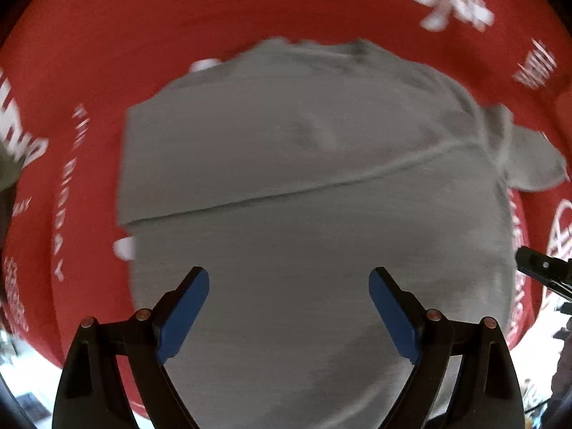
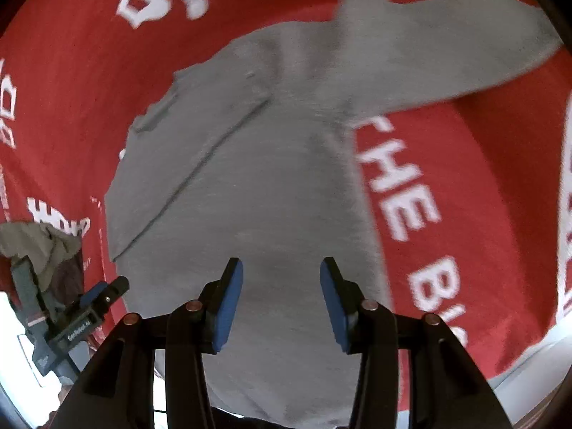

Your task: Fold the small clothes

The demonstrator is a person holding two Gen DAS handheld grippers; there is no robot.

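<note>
A grey T-shirt lies flat on a red tablecloth printed with white lettering, and everything here is placed against that shirt. One side of it is already folded inward: a straight fold edge runs across the body in the left wrist view, with that side's sleeve tucked over the torso. The other short sleeve is spread out past the far right of the body, onto the red cloth beside the white lettering.

The left gripper hangs above the shirt's near part, pointing straight down, its blue pads spread wide with nothing between them. The right gripper sits over the shirt's lower middle, tilted forward; its jaws stand partly apart and hold nothing, with bare grey fabric showing in the gap. A crumpled olive-grey garment waits off the shirt's left side, beyond the left gripper as the right wrist view shows it.

The step in hand looks like the pause between folds, both tools free of the cloth. The next move likely calls for the right gripper to reach the outspread sleeve, pinch it at the edge, and carry it across the body to match the folded side, keeping the layers underneath flat.
</note>
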